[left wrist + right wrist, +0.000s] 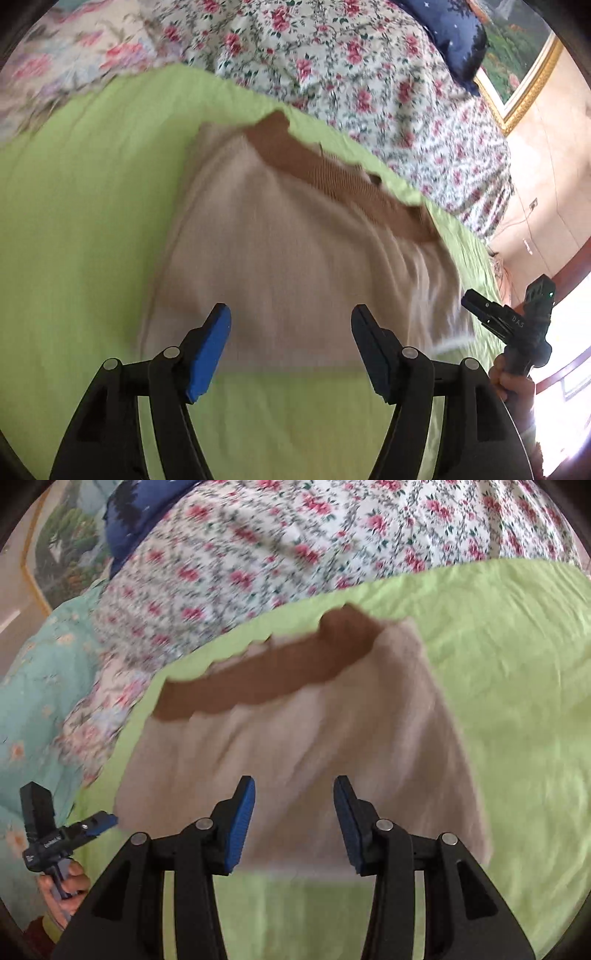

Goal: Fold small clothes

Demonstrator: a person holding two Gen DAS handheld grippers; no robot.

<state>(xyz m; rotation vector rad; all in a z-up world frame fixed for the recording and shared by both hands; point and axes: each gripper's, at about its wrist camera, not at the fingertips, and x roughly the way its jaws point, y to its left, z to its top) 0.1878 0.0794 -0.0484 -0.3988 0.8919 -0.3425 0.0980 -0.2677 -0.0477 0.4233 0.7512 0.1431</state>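
both tongs, the left tongs (291, 345) and right tongs (294, 821), hang apart and empty over the near edge of the shorts (280, 251) on the bed (74, 221), so a fold looks just laid down, and next they need to pinch an edge to fold again.

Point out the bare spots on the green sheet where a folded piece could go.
Bare green sheet lies wide open left of the beige garment in the left wrist view, and a strip runs along its near edge, under both tongs. The right wrist view shows more bare sheet right of the garment. Beyond its brown band, the floral quilt crowds in.
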